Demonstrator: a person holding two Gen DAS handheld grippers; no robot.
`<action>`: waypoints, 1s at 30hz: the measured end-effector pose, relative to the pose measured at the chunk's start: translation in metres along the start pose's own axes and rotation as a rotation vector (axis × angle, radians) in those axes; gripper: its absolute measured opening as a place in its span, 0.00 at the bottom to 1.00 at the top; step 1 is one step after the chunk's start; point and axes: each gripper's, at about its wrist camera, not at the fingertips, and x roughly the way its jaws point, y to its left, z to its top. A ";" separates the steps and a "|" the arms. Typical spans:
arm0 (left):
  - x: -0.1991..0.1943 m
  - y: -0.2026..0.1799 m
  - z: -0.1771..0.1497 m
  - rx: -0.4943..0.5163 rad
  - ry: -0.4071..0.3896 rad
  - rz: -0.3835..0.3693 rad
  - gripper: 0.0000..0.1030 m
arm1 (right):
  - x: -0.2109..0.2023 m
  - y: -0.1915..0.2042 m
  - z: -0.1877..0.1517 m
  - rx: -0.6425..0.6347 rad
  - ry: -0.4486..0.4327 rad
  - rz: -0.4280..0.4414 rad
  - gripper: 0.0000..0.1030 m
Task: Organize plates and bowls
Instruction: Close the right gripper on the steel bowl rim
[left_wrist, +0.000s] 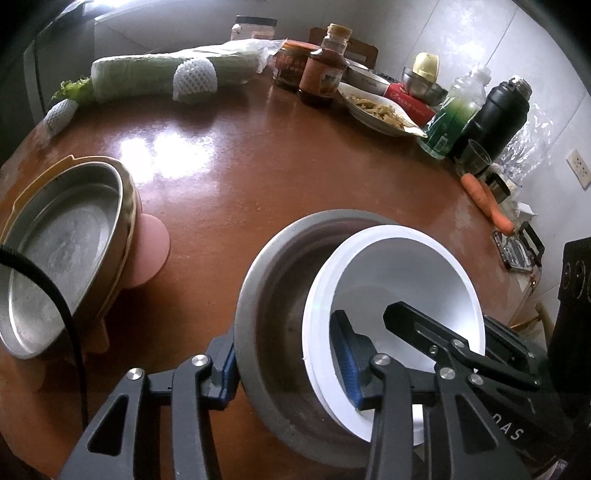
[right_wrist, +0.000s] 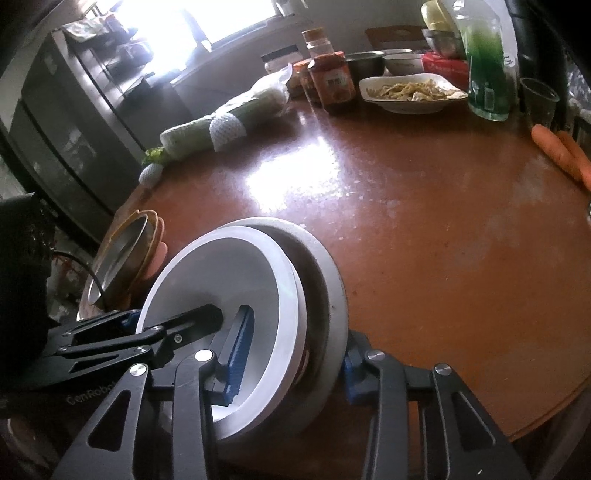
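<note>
Low in both views, a white bowl (left_wrist: 399, 280) sits tilted inside a grey metal bowl (left_wrist: 280, 266) on the brown desk (left_wrist: 229, 177). The left gripper (left_wrist: 288, 365) and the right gripper (right_wrist: 291, 354) each straddle the stacked rims, fingers closed on both bowls. Only the left view shows the black flask (left_wrist: 495, 110). The stacked metal plates (left_wrist: 62, 254) at far left are partly cut off.

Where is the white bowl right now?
The white bowl sits nested in the grey metal bowl at the near table edge, low centre in both wrist views.
</note>
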 end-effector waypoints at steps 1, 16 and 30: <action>0.000 0.000 0.001 0.003 -0.001 0.002 0.43 | 0.000 0.000 0.000 0.000 -0.002 0.000 0.42; -0.016 0.003 0.001 0.004 -0.038 -0.012 0.43 | -0.010 0.013 0.007 -0.032 -0.032 -0.003 0.42; -0.038 0.018 -0.002 -0.010 -0.082 -0.032 0.43 | -0.017 0.039 0.010 -0.075 -0.053 -0.018 0.42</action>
